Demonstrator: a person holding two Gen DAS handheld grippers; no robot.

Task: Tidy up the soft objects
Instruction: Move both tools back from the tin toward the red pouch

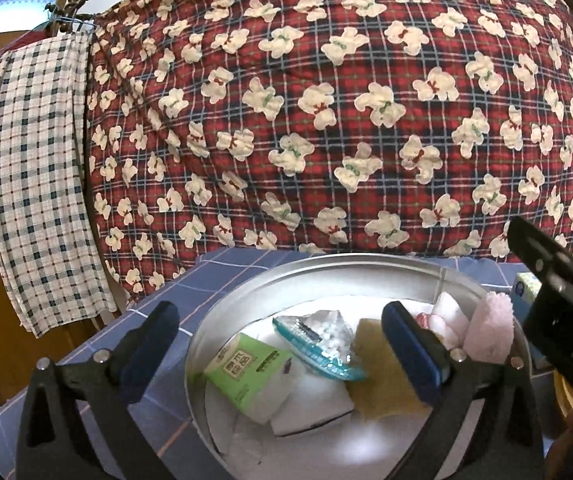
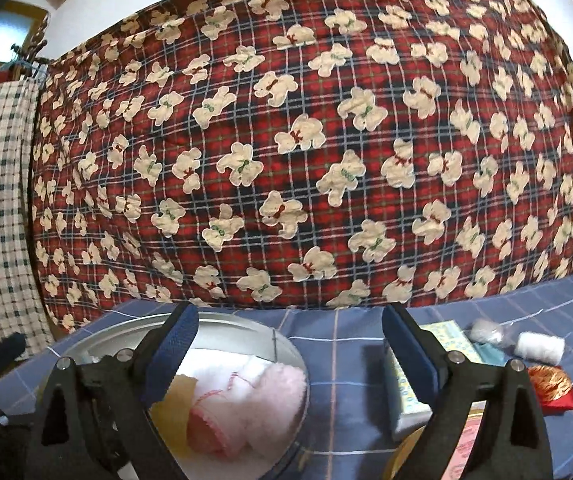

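The left gripper (image 1: 282,344) hangs with its jaws spread wide and nothing between them, directly over a round metal basin (image 1: 246,292) that sits on a blue checked cloth (image 1: 158,320). Below and between its blue-padded fingers (image 1: 410,356) lie the soft things already in the basin: a green-and-white tissue pack (image 1: 246,372), a crinkly clear bag with a teal edge (image 1: 318,340), a yellow sponge (image 1: 374,372), and at the right rim a fluffy pink cloth (image 1: 490,328).

The right gripper (image 2: 286,356) is also wide open and empty, hovering over the cloth just right of the basin (image 2: 106,340). Its left finger (image 2: 170,352) overlaps the basin's rim, where the fluffy pink cloth (image 2: 274,392) and a white cloth with pink scalloped trim (image 2: 214,416) are bunched together. Its right finger partly hides a patterned tissue box (image 2: 442,332). Further right on the cloth lie a grey fluffy ball in clear wrap (image 2: 486,330), a white roll (image 2: 538,346) and a red-and-gold pouch (image 2: 552,386), all outside the basin.

Behind everything hangs a red plaid quilt with cream bears (image 1: 326,100), and beside it a white-and-blue checked fabric (image 1: 34,184).
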